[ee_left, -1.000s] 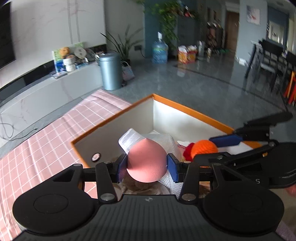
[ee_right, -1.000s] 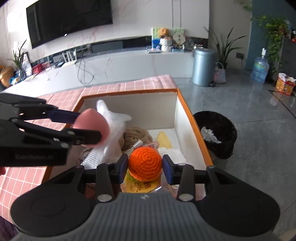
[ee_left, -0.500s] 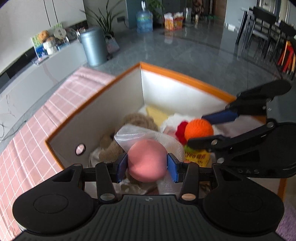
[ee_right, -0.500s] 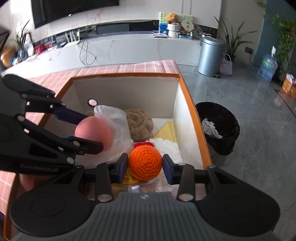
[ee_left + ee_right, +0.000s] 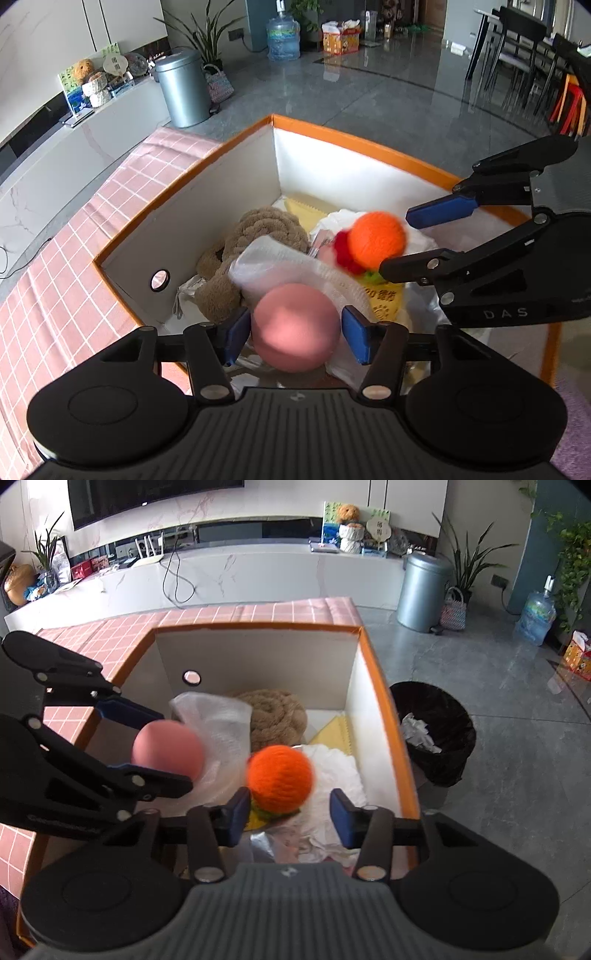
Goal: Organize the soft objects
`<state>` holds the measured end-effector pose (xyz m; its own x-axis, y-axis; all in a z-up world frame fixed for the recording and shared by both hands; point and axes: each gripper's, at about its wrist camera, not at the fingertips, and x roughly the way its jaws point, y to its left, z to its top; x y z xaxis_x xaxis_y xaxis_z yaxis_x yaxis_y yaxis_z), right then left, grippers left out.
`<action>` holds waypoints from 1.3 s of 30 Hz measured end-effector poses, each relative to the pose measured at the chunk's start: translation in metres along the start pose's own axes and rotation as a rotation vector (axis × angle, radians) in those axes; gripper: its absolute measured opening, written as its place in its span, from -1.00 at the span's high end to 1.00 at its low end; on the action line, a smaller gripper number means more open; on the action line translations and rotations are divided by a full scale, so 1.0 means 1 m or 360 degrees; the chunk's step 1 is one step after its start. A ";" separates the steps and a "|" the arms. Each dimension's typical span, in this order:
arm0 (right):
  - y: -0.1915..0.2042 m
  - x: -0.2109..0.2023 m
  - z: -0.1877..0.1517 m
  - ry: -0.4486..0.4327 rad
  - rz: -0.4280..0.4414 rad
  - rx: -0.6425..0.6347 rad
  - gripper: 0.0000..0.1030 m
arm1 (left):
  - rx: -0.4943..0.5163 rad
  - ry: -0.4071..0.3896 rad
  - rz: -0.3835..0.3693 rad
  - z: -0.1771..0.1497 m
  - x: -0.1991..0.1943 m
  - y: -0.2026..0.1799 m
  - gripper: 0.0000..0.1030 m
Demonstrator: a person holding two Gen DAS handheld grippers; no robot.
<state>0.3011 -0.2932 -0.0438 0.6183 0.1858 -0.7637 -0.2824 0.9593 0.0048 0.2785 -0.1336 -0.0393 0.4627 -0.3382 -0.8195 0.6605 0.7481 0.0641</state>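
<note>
Both grippers hover over an orange-rimmed white box point(image 5: 354, 138) point(image 5: 376, 664). My left gripper point(image 5: 295, 332) point(image 5: 147, 746) has its jaws parted, and a pink ball point(image 5: 295, 328) point(image 5: 168, 747) sits between them with small gaps at the pads. My right gripper point(image 5: 290, 814) point(image 5: 402, 240) is open; an orange knitted ball point(image 5: 279, 777) point(image 5: 376, 238) is blurred, loose between its fingers. In the box lie a brown plush toy point(image 5: 255, 243) point(image 5: 279, 716), a clear plastic bag point(image 5: 280, 262) point(image 5: 218, 720), white cloth point(image 5: 332, 771) and a yellow packet point(image 5: 384, 299).
The box stands on a pink checked tablecloth point(image 5: 74, 266) point(image 5: 240, 613). A black waste bin point(image 5: 432, 731) stands on the floor right of the box. A grey metal bin point(image 5: 183, 88) point(image 5: 423, 590) stands by a low white cabinet point(image 5: 221, 576).
Both grippers have lowered and tilted down over the box. Both jaws have widened; the orange ball has come loose from the right pads and the pink ball looks released.
</note>
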 end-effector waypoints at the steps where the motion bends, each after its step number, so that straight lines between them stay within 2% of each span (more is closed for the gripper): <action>1: -0.001 -0.003 0.000 -0.0008 -0.0001 0.0004 0.03 | 0.0001 -0.0014 -0.0004 0.001 -0.003 -0.001 -0.53; 4: -0.002 -0.014 0.001 -0.0039 -0.0011 0.0010 -0.05 | 0.0025 -0.0051 -0.0001 0.001 -0.013 -0.005 -0.62; 10: 0.001 -0.038 0.002 -0.0096 -0.0024 0.0015 -0.11 | 0.0037 -0.0121 0.0019 -0.001 -0.035 -0.011 -0.64; 13: 0.006 -0.053 0.001 -0.0139 -0.0029 0.0014 -0.22 | 0.0042 -0.0178 0.0033 -0.003 -0.050 -0.014 -0.67; 19: 0.017 -0.088 -0.005 -0.0267 -0.0042 0.0015 -0.33 | 0.0030 -0.0325 0.0090 -0.008 -0.081 -0.022 -0.69; 24: 0.029 -0.118 -0.010 -0.0413 -0.0053 0.0046 -0.51 | -0.0020 -0.0464 0.0116 -0.019 -0.105 -0.024 -0.69; 27: 0.036 -0.134 -0.017 -0.0516 -0.0061 0.0075 -0.59 | -0.0092 -0.0560 0.0100 -0.028 -0.119 -0.023 -0.69; 31: 0.045 -0.151 -0.028 -0.0651 -0.0061 0.0121 -0.74 | -0.0207 -0.0717 0.0167 -0.043 -0.138 -0.021 -0.69; 34: 0.056 -0.159 -0.040 -0.0727 -0.0056 0.0139 -0.75 | -0.0295 -0.0825 0.0192 -0.057 -0.149 -0.020 -0.72; 37: 0.071 -0.162 -0.054 -0.0787 -0.0077 0.0151 -0.76 | -0.0418 -0.0871 0.0275 -0.070 -0.155 -0.020 -0.72; 39: 0.081 -0.162 -0.065 -0.0827 -0.0103 0.0154 -0.76 | -0.0476 -0.0924 0.0318 -0.081 -0.157 -0.021 -0.81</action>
<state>0.1308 -0.2598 0.0387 0.9210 0.1832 -0.3437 -0.1781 0.9829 0.0466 0.1438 -0.0503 0.0424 0.8562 -0.3661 -0.3645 0.3761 0.9254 -0.0459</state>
